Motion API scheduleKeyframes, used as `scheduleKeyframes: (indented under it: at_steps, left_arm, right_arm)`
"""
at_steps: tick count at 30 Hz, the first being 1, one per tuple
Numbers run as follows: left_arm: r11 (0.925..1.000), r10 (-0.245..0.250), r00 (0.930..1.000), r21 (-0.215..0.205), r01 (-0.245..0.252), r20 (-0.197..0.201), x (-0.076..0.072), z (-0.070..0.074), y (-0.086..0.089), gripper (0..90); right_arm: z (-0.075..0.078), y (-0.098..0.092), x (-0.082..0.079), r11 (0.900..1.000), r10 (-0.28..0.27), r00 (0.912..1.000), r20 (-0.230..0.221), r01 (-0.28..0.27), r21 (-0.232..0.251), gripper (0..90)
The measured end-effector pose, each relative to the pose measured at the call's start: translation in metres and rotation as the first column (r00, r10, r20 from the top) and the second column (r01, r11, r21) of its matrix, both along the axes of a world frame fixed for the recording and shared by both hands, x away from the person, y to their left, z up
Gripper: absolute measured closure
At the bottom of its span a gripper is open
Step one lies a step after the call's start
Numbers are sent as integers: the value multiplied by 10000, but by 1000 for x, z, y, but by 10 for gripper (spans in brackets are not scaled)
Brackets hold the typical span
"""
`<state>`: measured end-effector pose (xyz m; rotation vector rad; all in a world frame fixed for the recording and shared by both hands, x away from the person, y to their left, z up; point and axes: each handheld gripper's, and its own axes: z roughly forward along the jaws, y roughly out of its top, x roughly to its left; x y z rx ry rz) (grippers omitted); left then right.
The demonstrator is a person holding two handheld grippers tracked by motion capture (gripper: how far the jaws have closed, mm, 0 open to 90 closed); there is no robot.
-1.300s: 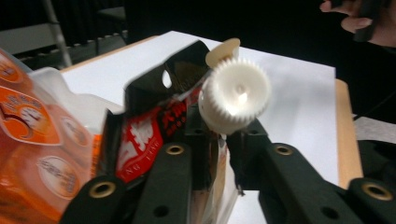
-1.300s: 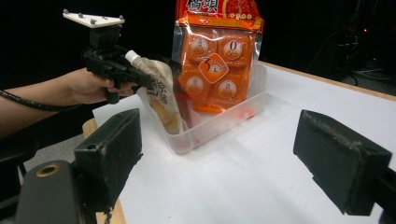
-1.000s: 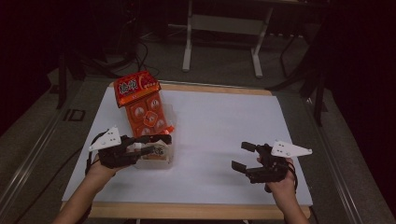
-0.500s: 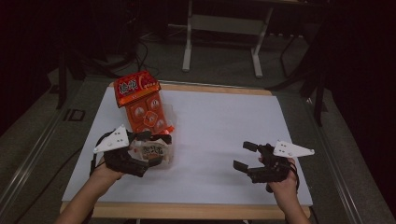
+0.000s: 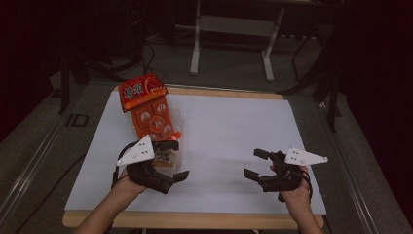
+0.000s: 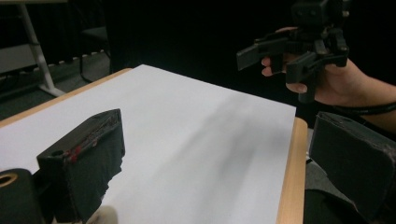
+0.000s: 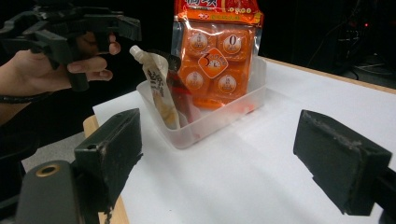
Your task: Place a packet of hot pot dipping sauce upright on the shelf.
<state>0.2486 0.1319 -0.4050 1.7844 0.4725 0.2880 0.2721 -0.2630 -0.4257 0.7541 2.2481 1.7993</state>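
Since a second ago your left gripper (image 5: 168,168) has pulled back from the clear tub (image 7: 205,122) toward 6 o'clock, its fingers just opening, released with nothing between them. On the white tabletop (image 5: 229,131), the tub sits at 10 o'clock, holding the orange snack bag (image 5: 148,109) leaning upright and a small spouted pouch (image 7: 159,88). Your right gripper (image 5: 254,165) hovers at 4 o'clock, fingers released too.

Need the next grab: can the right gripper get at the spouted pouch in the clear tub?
Probably yes. The right gripper is open, with bare table up to the tub. The pouch leans at its near end, spout up; the left gripper hovers close.
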Motion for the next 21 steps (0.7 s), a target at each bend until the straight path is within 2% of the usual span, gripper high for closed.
scheduleKeyframes:
  at_steps: [4, 16, 21]
  left_arm:
    - [9996, -178, 9998, -203, 175, -113, -3, 0, -5, 39]
    - [9983, -577, 9983, -44, 578, 52, -19, -5, -23, 39]
    - [9960, -893, 9960, 93, 893, 11, -25, -13, -33, 39]
  right_arm:
    - [0, 0, -1, 10000, 18, 10000, -13, -18, 17, 152]
    - [-6, 3, -2, 9998, 103, 9999, -106, -104, -149, 152]
    - [-7, 2, -3, 9999, 70, 9998, -162, -72, -142, 152]
